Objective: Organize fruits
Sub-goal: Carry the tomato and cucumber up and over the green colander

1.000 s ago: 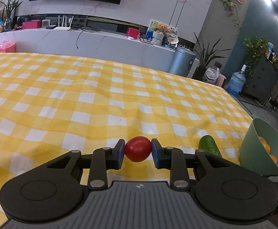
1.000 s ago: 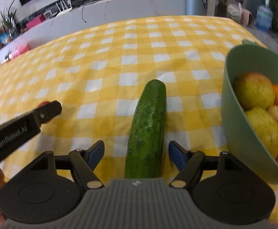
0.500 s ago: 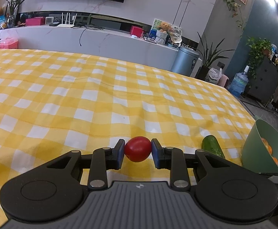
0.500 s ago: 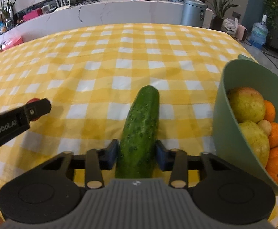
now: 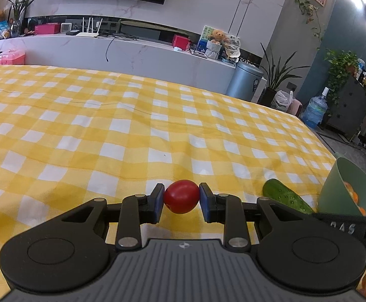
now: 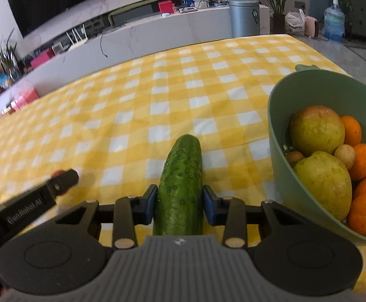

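My left gripper (image 5: 181, 205) is shut on a small red tomato (image 5: 181, 196) and holds it over the yellow checked tablecloth (image 5: 107, 130). My right gripper (image 6: 179, 207) is shut on a green cucumber (image 6: 181, 178) that points away from me. The cucumber also shows in the left wrist view (image 5: 284, 198), at the right. A green bowl (image 6: 279, 136) with pears and oranges stands just right of the cucumber. The bowl's rim shows in the left wrist view (image 5: 333, 183). The left gripper's finger (image 6: 57, 185) shows at the left of the right wrist view.
The tablecloth (image 6: 157, 95) stretches far ahead and to the left. The table's right edge runs close behind the bowl. A white counter (image 5: 132, 52) and a grey bin (image 5: 244, 81) stand beyond the table.
My right gripper closed on the cucumber and has lifted it a little. My left gripper has risen slightly with the tomato still held.
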A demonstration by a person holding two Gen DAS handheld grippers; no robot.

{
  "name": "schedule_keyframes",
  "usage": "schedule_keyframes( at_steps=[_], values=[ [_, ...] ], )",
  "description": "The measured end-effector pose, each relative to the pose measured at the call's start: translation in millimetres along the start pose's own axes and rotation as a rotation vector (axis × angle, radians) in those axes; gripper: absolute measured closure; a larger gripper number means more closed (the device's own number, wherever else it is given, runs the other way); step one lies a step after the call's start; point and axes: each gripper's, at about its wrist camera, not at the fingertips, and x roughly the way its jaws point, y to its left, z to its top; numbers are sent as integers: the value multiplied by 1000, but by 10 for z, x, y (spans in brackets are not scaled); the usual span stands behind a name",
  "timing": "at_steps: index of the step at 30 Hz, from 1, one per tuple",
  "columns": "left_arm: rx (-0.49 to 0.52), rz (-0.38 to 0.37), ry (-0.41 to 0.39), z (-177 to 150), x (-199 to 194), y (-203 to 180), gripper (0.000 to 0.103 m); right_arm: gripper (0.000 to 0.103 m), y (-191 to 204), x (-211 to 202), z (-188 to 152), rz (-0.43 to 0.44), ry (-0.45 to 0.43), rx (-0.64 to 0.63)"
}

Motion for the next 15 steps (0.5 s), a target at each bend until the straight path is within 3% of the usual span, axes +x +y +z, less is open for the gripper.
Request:
schedule_keyframes(
  at_steps=[15],
  values=[
    [106, -134, -25, -84, -225, -297, 70, 68, -170, -496, 149, 200, -177, 113]
  ],
)
